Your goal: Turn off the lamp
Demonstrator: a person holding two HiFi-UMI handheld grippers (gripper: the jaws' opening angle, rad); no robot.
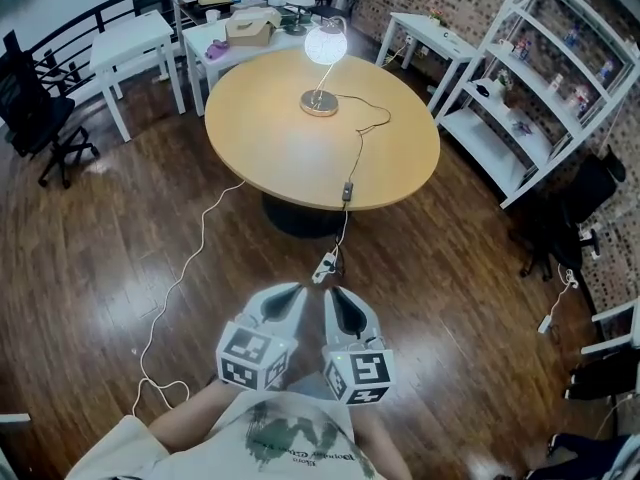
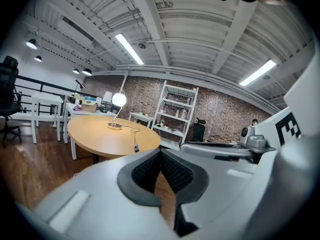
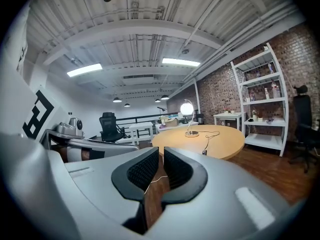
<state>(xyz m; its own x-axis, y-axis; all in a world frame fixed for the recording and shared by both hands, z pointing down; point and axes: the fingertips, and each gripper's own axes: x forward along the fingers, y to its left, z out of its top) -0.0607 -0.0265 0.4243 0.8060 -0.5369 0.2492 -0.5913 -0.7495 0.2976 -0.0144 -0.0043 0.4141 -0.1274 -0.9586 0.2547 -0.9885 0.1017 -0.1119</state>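
1. Low in the head view, just left of centre, the left gripper (image 1: 290, 296) is held close to the person's chest. Its own view shows the pads pressed together at the tips, with nothing between them.
2. Just to its right, the right gripper (image 1: 338, 296) sits alongside. Its jaws are all but closed, leaving only a thin slit through which bare floor shows, and it holds nothing.
3. At upper centre, well apart from both grippers, the lamp (image 1: 325, 44) stands lit on the round table (image 1: 270, 138), its globe glowing above a metal base.
4. From that base a cord (image 1: 360, 143) loops right, then runs down to the table's near edge, where a small switch (image 1: 347, 191) lies at the rim. Below it the cord drops to a power strip (image 1: 323, 266) on the floor.
5. The task looks not yet begun, and the step in hand is the approach. The cord switch seems the likely control and is the nearest part of the lamp.
6. To do it well, the person should walk up to the near edge and step clear of the power strip. A closed jaw tip can press the switch squarely from above while the other gripper steadies the cord so the switch cannot slide off the rim.
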